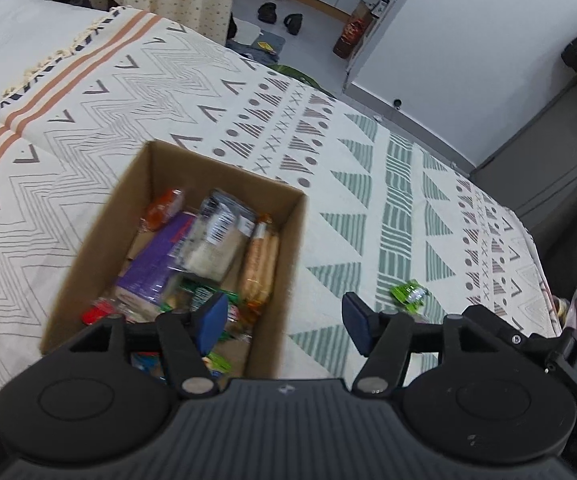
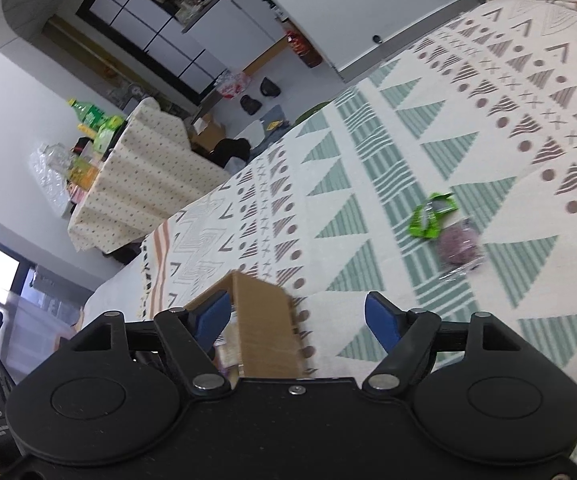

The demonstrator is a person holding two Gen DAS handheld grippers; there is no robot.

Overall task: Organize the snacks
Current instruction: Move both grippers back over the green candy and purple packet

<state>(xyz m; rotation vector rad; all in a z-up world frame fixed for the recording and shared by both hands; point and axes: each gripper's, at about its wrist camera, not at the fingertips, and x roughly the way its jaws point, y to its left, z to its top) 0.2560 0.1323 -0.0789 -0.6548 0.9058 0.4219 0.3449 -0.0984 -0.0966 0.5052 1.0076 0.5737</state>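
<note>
Nearest the left lens: left gripper (image 1: 284, 322), jaws spread wide and empty, hovering above the near right corner of the cardboard box (image 1: 100, 240), 1 blue pad over the box interior, the other over the patterned blanket (image 1: 88, 120) on the bed. Same wide, empty spread on the right gripper (image 2: 298, 320), poised over the far corner of that box as seen in the right wrist view, lens tilted toward the loose items.

Inside the box, most snacks gathered already: purple packet (image 1: 156, 264), clear bag of pale crumbs (image 1: 216, 240), orange-wrapped biscuit roll (image 1: 260, 264), red and green wrappers low near the front wall. Probably packed flat and lengthwise to leave room on top.

Outside the box, 2 stragglers on the blanket, well apart from the box on its right: green wrapper (image 2: 432, 216), and touching or just beside it a dark purple snack in clear film (image 2: 458, 250). In the left wrist view only the green one visible.

Likely step: reach for those 2 pieces with the right gripper, closest to them.

Plenty of open blanket between box and stragglers, nothing in the path. Bed edge not far beyond the green wrapper, so a nudge outward risks a drop to the floor. Soft, crinkly film likely to slip; better pinched low at the middle. Box walls upright, top fully open for a straight drop.
</note>
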